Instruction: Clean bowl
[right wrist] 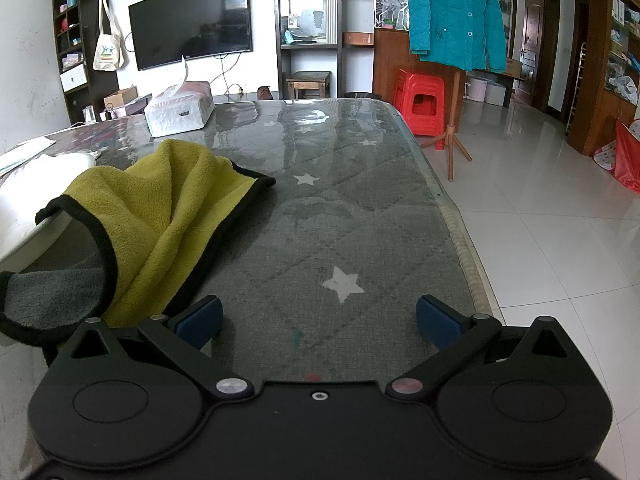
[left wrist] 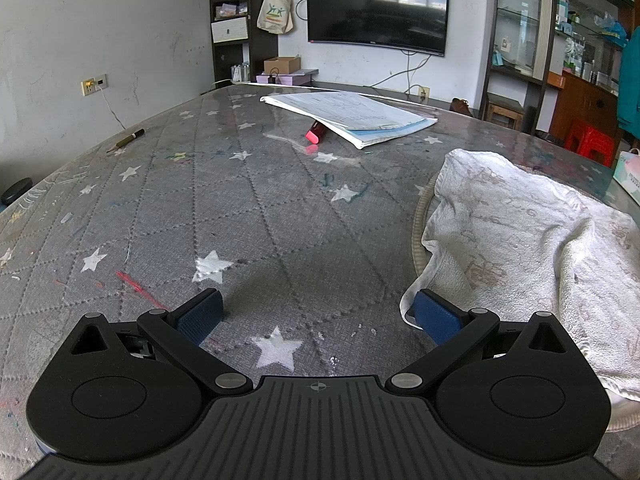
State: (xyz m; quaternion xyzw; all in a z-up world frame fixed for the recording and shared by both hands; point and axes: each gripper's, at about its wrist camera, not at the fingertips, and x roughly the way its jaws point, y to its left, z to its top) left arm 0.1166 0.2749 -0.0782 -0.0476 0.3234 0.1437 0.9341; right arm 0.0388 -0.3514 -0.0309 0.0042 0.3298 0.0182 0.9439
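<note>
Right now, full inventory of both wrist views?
bowl: 1, pale rim, right of left tongs, mostly under white towel
white towel: 1, white, draped over bowl
yellow cloth: 1, yellow, grey back, black edge, left of right tongs, over a white rim
papers: 1 stack, white-blue, far table
red item: 1, under papers
pencil: 1, far left
tissue pack: 1, white, far table
table: 1, grey, starred
left tongs: open, empty
right tongs: open, empty
</note>
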